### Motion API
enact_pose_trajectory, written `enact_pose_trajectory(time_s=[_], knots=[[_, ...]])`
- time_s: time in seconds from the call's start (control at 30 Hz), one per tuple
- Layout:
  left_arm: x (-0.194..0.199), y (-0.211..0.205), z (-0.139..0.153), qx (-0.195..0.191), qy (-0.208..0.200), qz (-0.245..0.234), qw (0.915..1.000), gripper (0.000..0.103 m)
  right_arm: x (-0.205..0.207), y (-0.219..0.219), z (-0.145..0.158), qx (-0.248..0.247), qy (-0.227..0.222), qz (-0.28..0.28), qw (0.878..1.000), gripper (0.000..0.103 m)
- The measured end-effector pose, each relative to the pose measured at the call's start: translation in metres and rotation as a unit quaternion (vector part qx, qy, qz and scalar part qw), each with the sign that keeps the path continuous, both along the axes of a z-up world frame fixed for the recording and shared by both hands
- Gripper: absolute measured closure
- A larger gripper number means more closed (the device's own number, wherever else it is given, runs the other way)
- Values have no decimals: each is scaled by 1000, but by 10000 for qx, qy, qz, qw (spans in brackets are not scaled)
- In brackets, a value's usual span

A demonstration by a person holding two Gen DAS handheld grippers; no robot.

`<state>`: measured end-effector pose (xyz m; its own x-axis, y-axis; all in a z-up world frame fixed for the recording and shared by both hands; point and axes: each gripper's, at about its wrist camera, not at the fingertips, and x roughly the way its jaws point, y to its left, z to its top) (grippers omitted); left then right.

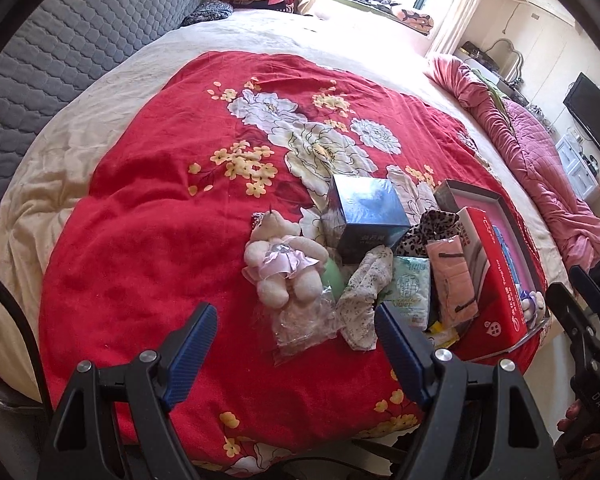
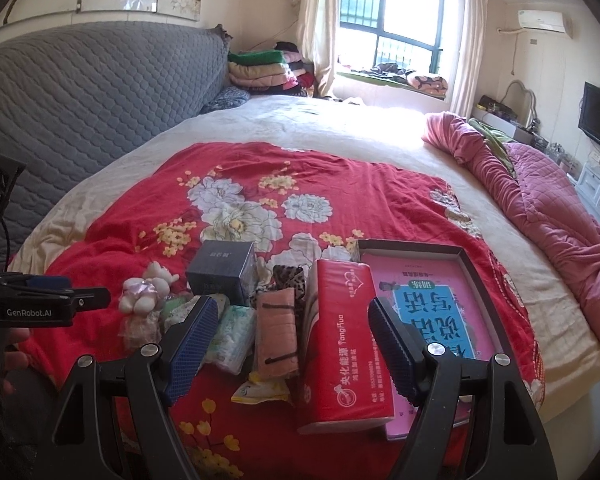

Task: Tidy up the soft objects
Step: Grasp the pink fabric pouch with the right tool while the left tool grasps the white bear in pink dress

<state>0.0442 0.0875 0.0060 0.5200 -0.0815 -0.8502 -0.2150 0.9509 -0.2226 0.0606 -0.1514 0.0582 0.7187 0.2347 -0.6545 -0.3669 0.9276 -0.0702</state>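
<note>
We see the open tray [image 2: 466, 258] near the right edge of the red blanket [image 2: 120, 232], holding a pink book [image 2: 432, 304], with the red tissue pack [image 2: 342, 344] leaning on its left rim. The teddy bear [image 1: 280, 258] lies left of the dark box [image 1: 370, 214]. Our left gripper [image 1: 296, 354] and right gripper [image 2: 290, 344] hang spread wide, holding nothing.

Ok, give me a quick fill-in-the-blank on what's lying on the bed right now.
The plush bear wears a ___ dress.
The red tissue pack leans on the open ___ holding a pink book.
Both the left gripper and right gripper have their jaws ___.
Missing words: pink; box; open
</note>
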Motion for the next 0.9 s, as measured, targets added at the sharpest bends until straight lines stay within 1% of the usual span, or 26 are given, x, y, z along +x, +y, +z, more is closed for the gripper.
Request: enact_pose_trajectory(time_s=[0.1, 0.23, 0.4, 0.63, 0.73, 0.83, 0.9], knots=[[1, 7, -7, -43, 48, 75, 10000, 23, 3, 4, -10, -50, 87, 29, 9999, 24], [4, 15, -20, -272, 146, 121, 9995, 23, 7, 10, -23, -114, 207, 66, 9997, 24], [8, 20, -35, -404, 287, 155, 9987, 23, 11, 15, -38, -215, 342, 127, 9991, 24], [23, 31, -46, -442, 323, 281, 9981, 23, 18, 21, -51, -286, 479, 146, 9983, 24], [30, 30, -48, -472, 298, 234, 9982, 23, 22, 22, -55, -372, 488, 118, 9980, 24], [36, 27, -51, -377, 279, 185, 9987, 23, 28, 23, -61, -450, 544, 104, 9974, 24], [39, 27, -54, -438, 286, 152, 9985, 23, 31, 26, -66, -528, 584, 116, 9968, 24]])
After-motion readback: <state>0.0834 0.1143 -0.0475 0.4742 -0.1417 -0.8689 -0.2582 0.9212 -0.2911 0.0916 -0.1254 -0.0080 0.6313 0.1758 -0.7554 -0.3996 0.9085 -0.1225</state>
